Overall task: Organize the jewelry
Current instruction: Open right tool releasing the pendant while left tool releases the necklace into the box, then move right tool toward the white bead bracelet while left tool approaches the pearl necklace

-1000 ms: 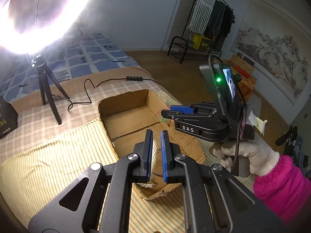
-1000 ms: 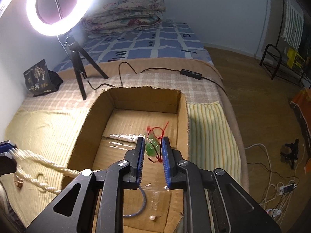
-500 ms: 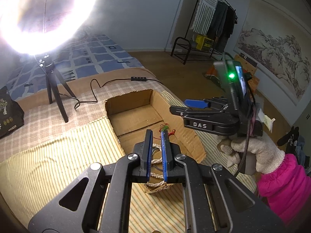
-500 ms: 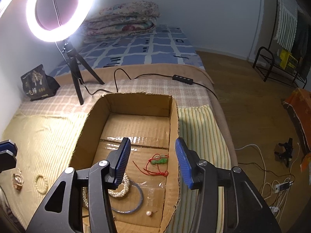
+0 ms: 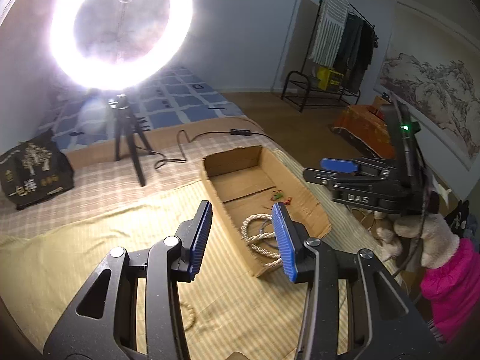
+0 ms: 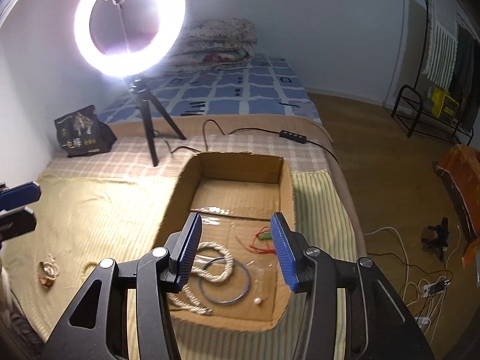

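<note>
1. Both grippers have opened since a second ago: the left gripper [image 5: 244, 237] was closed on the pearl rope necklace [image 6: 210, 265] and has let it drop into the cardboard box [image 6: 237, 162]; the right gripper [image 6: 235, 252] has released the green pendant on red cord [image 6: 264, 241].
2. Each gripper's two blue fingers stand wide apart and hold nothing.
3. Four pieces lie on the box floor below the right gripper: one coiled pearl rope necklace between its fingers, one blue bangle [image 6: 226, 280] overlapping that coil, one green pendant on red cord just inside the right finger, and one loose pearl [image 6: 258, 301] near the box's front wall.
4. Two pieces are outside the box on the yellow striped cloth [image 6: 99, 210]: a gold-coloured ornament [image 6: 48, 271] far to the left of the right gripper, and a small bead bracelet [image 5: 189, 315] under the left gripper, partly hidden by its arm.
5. Readable writing: "DAS" on the side of the right gripper [image 5: 340, 165], seen to the right of the left gripper. A black bag [image 6: 82, 132] carries gold characters too small to read.
6. Beyond the box stand one glaring ring light [image 6: 129, 24] on a black tripod [image 6: 150, 126], a cable with an inline remote [image 6: 292, 135], and folded quilts [image 6: 219, 42] on a blue checked bed.
7. A gloved hand [image 5: 426, 234] with a pink sleeve holds the right gripper.
</note>
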A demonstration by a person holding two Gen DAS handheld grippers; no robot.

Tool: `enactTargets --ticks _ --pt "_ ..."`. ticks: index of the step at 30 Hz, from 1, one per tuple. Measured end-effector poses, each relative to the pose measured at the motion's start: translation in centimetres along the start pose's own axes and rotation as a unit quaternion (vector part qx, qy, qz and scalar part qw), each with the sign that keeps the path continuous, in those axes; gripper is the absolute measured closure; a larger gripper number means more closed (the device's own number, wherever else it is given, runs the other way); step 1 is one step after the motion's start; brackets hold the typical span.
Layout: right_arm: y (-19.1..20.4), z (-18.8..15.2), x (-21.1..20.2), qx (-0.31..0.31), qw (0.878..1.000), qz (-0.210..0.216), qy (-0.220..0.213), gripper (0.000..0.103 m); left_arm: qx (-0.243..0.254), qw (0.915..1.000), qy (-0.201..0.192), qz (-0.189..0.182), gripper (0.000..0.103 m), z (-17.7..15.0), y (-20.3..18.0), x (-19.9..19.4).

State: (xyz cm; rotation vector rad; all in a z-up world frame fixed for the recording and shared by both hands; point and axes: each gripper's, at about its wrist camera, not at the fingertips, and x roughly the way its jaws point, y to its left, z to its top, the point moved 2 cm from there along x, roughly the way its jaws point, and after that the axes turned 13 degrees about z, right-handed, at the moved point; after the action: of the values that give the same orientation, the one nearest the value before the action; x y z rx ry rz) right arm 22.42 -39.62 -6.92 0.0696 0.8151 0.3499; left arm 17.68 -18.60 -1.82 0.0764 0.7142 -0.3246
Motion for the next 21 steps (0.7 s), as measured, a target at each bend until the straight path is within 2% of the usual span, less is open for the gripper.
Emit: enactTargets --ticks 2,5,6,7,14,18,21 --pt "0.9 -0.2 -0.4 -0.002 1.0 0.003 0.001 0.057 -0.004 1.0 0.0 0.007 0.06 -0.3 0.9 -0.6" --pt "2.5 -0.6 -1.0 -0.012 1.0 0.007 0.001 0.052 -0.015 0.9998 -0.001 0.015 0.041 -0.9 2.6 -1.6" --pt "3.0 -0.8 -1.1 -0.015 1.0 0.007 0.0 0.047 -0.018 0.9997 -0.002 0.018 0.039 -1.2 3.1 -1.9" --pt "3.4 -0.9 -1.3 -0.018 1.0 0.007 -0.001 0.043 -0.02 0.9996 -0.001 0.022 0.039 -1.5 3.7 -2.3" --pt "7.2 -2.1 -1.5 -0.041 0.999 0.031 0.005 0.043 -0.03 0.9986 0.002 0.043 0.039 -3.6 7.2 -3.8" --pt "9.0 -3.0 -1.3 -0.052 0.998 0.034 0.01 0.031 -0.038 0.9977 0.011 0.055 0.039 -5.0 9.5 -4.6" --pt "10.5 -3.7 -1.1 -0.06 0.997 0.048 0.017 0.031 -0.044 0.9966 0.019 0.067 0.039 -6.3 11.5 -5.1"
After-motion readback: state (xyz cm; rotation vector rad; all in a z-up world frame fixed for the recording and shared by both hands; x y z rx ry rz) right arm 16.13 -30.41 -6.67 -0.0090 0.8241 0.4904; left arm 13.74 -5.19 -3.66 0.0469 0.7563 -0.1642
